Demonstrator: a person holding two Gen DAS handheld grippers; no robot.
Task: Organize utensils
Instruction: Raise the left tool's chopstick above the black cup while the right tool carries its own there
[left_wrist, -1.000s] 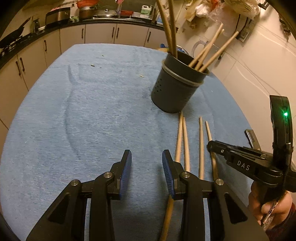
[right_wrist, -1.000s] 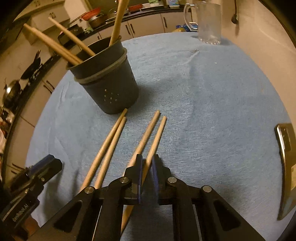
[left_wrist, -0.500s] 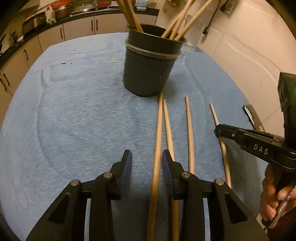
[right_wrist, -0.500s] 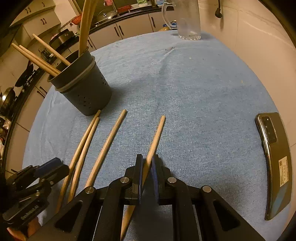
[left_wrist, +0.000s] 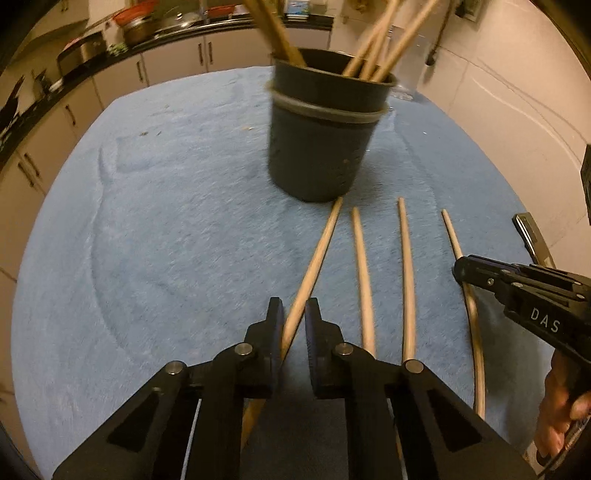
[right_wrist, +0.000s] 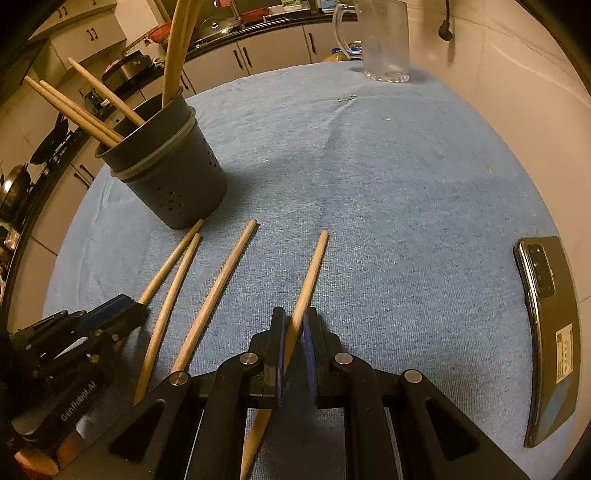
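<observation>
Both tongs, left (left_wrist: 293, 321) and right (right_wrist: 294, 330), are clamped on chopsticks; lifted off-centre, either stick could pivot and slip free.

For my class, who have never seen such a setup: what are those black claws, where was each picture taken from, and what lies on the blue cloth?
No robot here: a person holds a hand-operated gripper in each hand, each carrying a forward-looking camera. One picture looks along the left gripper, shut on the leftmost chopstick. The other looks along the right gripper, shut on the rightmost chopstick. Two more chopsticks lie between them on the blue cloth. A dark holder already contains several sticks. A phone lies to the right, a glass jug at the far edge.
</observation>
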